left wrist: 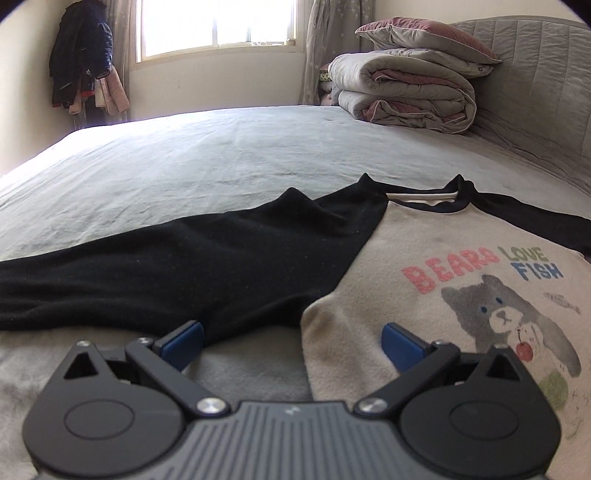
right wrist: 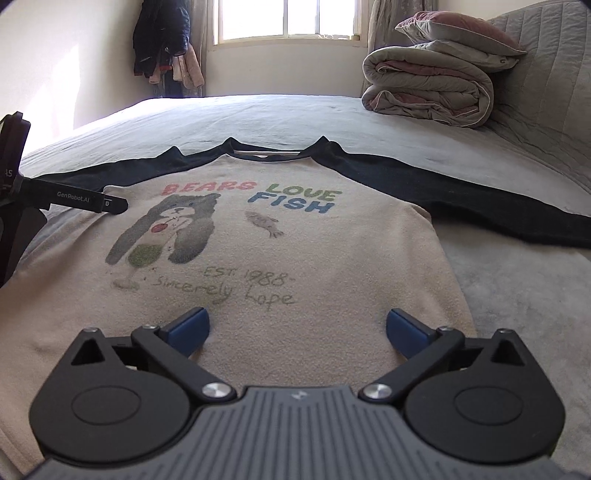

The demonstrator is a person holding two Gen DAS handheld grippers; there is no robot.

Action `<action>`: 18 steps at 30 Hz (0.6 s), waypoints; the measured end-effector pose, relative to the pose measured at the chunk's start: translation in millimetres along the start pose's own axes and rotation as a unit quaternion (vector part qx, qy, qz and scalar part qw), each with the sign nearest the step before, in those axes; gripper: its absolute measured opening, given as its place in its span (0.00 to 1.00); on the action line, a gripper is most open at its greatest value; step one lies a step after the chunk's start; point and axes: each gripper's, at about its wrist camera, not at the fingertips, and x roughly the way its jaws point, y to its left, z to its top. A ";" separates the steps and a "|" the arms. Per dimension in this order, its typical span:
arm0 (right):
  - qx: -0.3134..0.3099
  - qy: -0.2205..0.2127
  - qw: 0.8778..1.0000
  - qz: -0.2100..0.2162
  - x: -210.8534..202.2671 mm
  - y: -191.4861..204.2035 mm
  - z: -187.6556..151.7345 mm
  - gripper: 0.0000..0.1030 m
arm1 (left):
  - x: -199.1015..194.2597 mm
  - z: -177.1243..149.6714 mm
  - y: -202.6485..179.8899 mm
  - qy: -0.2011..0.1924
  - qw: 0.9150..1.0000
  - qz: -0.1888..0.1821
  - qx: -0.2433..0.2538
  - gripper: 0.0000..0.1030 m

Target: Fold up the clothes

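Looking at risks: the soft cream fleece sweatshirt with black sleeves and a bear picture (right wrist: pixel 280 236) lies flat, so a pinch may grab too little cloth and slip off; a pinch that goes too deep may also catch the grey bed sheet (left wrist: pixel 192 166) under it and pull it up too
Fold risk: if the two hands lift unevenly, the fold may come out crooked; the long black left sleeve (left wrist: pixel 166 266) may drag and bunch up
Left gripper (left wrist: pixel 291 341): its blue pads are wide apart with nothing between them; it hovers just above the spot where the sleeve meets the cream side edge
Right gripper (right wrist: pixel 297 332): wide open too and holding nothing; it hangs over the lower front of the sweatshirt
Where the sweatshirt is: spread face up on the bed, neck toward the window (right wrist: pixel 284 18), both sleeves stretched out to the sides
How it looks: fuzzy and a bit worn; words say "BEARS LOVE FISH"; a grey bear and a small fish are printed on the chest; it is not folded yet
Far corner: a folded grey and pink quilt (right wrist: pixel 428 85) sits well apart from the sweatshirt
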 end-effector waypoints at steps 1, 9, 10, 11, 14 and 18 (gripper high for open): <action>0.005 -0.002 1.000 0.003 0.0 -1.5 -0.1 1.00 | 0.2 -0.1 -0.8 0.000 1.000 0.001 0.001 1.00; -0.006 -0.002 1.000 -0.006 2.0 2.8 -1.3 1.00 | 0.2 -0.3 -2.9 0.000 1.000 0.002 0.002 1.00; -0.006 -0.002 1.000 -0.006 2.1 2.7 -1.5 1.00 | 0.2 -0.3 -2.9 0.000 1.000 0.002 0.002 1.00; -0.006 -0.002 1.000 -0.006 2.1 2.8 -1.7 1.00 | 0.2 -0.3 -2.9 0.000 1.000 0.002 0.002 1.00; -0.006 -0.002 1.000 -0.006 1.8 2.8 -1.8 1.00 | 0.2 -0.4 -2.8 0.000 1.000 0.001 0.002 1.00; -0.007 -0.002 1.000 -0.007 1.6 2.9 -1.9 1.00 | 0.1 -0.4 -2.7 0.000 1.000 0.001 0.002 1.00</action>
